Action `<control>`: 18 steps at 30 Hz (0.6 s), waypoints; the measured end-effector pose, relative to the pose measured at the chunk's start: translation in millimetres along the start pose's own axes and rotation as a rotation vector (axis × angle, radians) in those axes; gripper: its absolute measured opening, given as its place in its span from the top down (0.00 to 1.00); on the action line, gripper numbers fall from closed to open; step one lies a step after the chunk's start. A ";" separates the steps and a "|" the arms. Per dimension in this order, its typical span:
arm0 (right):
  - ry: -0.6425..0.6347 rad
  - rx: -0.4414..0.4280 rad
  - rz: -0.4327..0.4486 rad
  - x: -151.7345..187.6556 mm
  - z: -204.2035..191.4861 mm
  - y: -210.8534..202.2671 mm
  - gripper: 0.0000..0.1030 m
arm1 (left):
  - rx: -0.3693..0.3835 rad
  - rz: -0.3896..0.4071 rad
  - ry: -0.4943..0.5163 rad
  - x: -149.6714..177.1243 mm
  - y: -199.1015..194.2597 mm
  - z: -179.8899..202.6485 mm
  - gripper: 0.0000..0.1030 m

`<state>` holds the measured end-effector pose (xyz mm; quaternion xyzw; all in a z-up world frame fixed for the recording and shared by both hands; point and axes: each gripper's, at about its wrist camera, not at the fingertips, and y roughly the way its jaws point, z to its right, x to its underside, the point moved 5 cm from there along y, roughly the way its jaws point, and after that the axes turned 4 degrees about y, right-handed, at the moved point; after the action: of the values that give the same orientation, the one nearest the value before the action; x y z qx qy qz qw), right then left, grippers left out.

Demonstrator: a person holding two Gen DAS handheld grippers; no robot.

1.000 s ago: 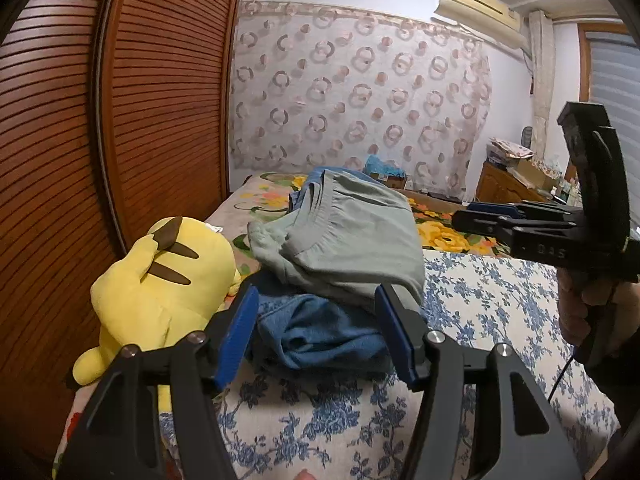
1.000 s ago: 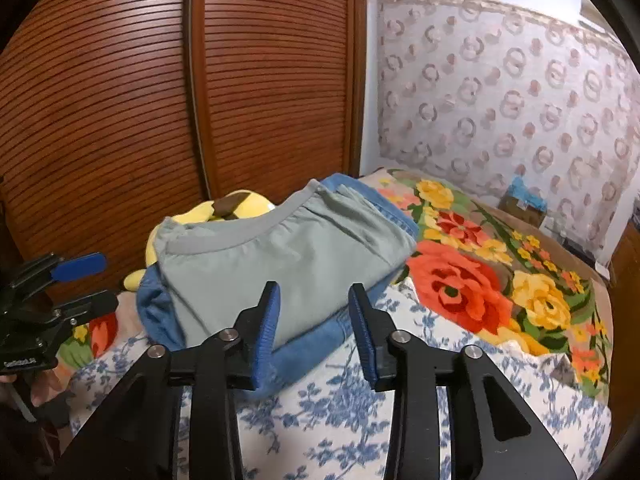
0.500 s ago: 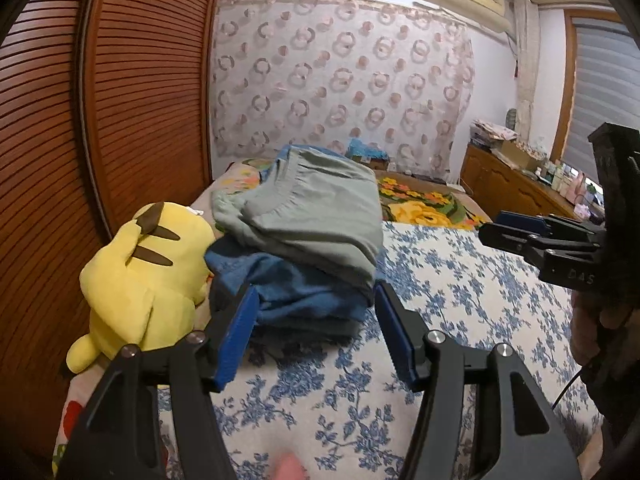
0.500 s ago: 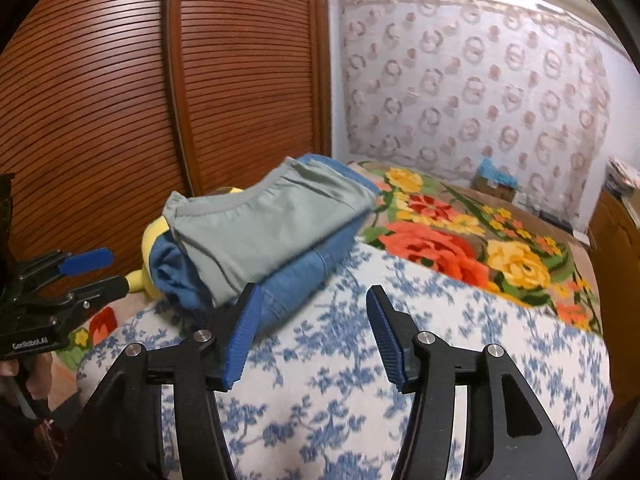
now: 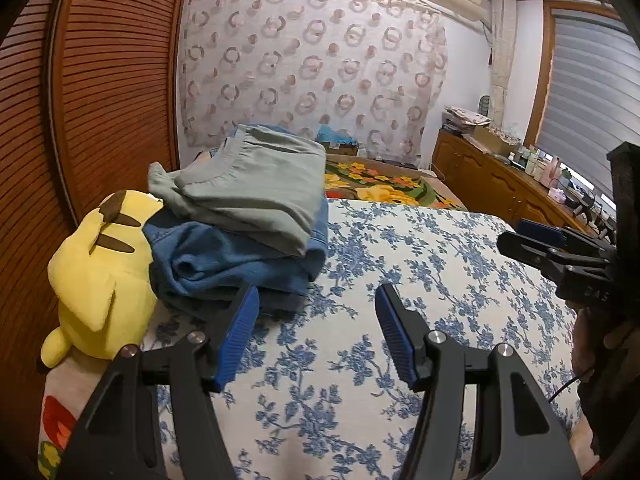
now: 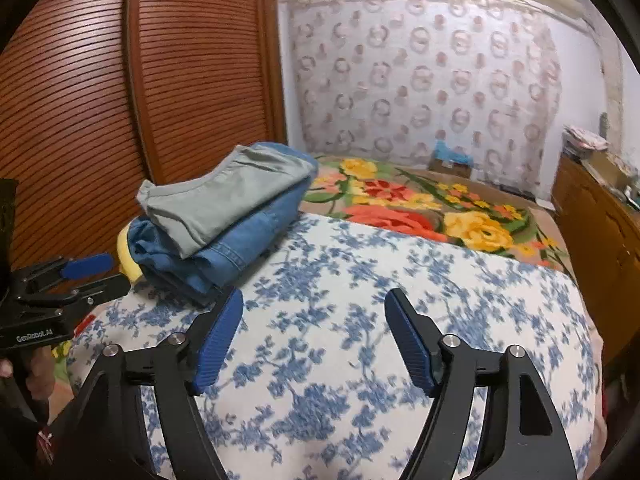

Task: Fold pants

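Folded grey-green pants [image 5: 256, 188] [image 6: 224, 196] lie on top of folded blue jeans [image 5: 236, 260] [image 6: 236, 244], stacked at the left of the bed. My left gripper [image 5: 316, 300] hangs open over the blue-flowered bedspread [image 5: 400, 280], just right of the stack, with nothing between its fingers. My right gripper [image 6: 314, 304] is pulled back from the stack over the bedspread [image 6: 360, 280]; its jaws are opening and hold nothing. Each gripper shows at the edge of the other's view, the right gripper [image 5: 532, 240] and the left gripper [image 6: 96, 272].
A yellow plush toy [image 5: 100, 276] lies against the stack's left side, by the slatted wooden wardrobe doors [image 5: 100, 100]. A bright floral blanket [image 6: 420, 208] covers the far end of the bed. A wooden dresser [image 5: 500, 184] lines the right wall.
Both grippers drew back from the stacked pants, which now sit farther off and to the left. The right gripper's jaws spread wider; the left gripper's gap stayed the same.
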<state>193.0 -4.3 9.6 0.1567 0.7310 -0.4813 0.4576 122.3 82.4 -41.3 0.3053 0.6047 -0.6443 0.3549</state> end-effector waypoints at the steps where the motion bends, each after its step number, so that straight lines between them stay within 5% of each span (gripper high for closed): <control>1: 0.010 0.011 0.006 2.5 3.9 -6.0 0.25 | 0.001 0.000 0.007 0.6 -1.0 4.3 0.41; 18: 0.094 0.117 0.065 39.5 27.2 -81.8 0.20 | 0.022 0.002 0.069 10.1 -27.7 47.5 0.41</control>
<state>131.3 -75.5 19.9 0.2292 0.7169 -0.5002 0.4282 95.3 34.7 -30.1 0.3318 0.6091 -0.6397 0.3313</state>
